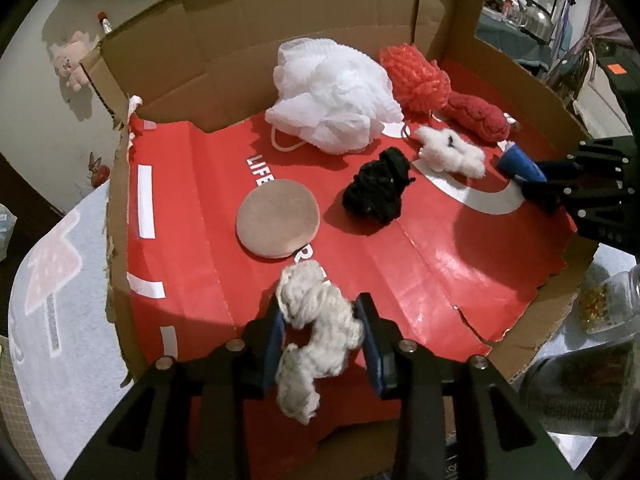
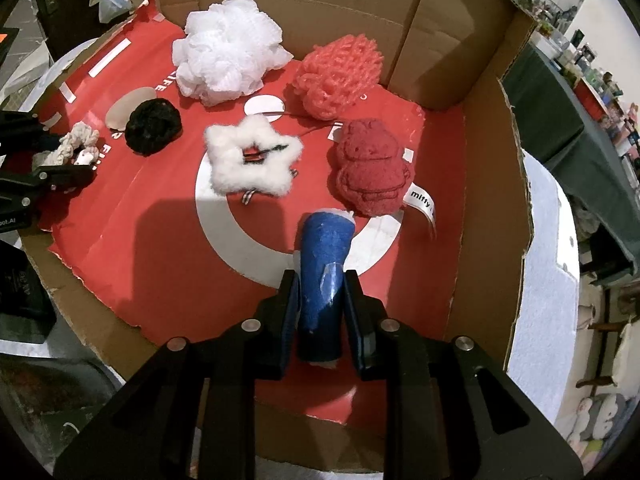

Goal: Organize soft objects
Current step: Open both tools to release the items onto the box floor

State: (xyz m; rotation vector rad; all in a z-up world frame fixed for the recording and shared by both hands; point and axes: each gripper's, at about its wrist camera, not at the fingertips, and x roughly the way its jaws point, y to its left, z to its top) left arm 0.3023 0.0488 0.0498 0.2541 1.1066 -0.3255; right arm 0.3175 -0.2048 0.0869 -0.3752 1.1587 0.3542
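**Two Grippers Among the Soft Things in the Cardboard Tray**

Lying across the red printed sheet [image 1: 208, 264] that lined the cardboard tray [image 1: 224, 28] was a spread of soft objects. The left gripper [image 1: 322, 344] pointed steeply down near the tray's front edge, with a grey-white rope knot [image 1: 316, 332] between its blue-padded fingers [image 1: 272, 344]. The right pad touched the rope; on the left side a slight gap showed, so the fingers stood partly apart around the knot and whether they pressed on it could not be told.

The right gripper [image 2: 320, 308] was clamped on a blue foam cylinder [image 2: 324, 264], its fingers [image 2: 356, 312] pressed close against both sides, the cylinder's far end lying on the white ring printed on the sheet. In the left wrist view the same cylinder [image 1: 520, 166] and dark gripper body appeared at the right edge of the tray.

Beyond the left gripper lay a flat tan round pad [image 1: 278, 218], and just beside it to the right a black yarn ball [image 1: 378, 186]. Farther back sat a white mesh bath pouf [image 1: 332, 94], with an orange-red curly pompom [image 1: 416, 78] to its right. A dark red plush figure [image 2: 370, 170] with a white label lay just beyond the cylinder's far end, and a white fluffy star [image 2: 252, 160] sat to its left, near the middle of the sheet.

Outside the tray, a pink plush toy [image 1: 74, 60] lay by the wall.
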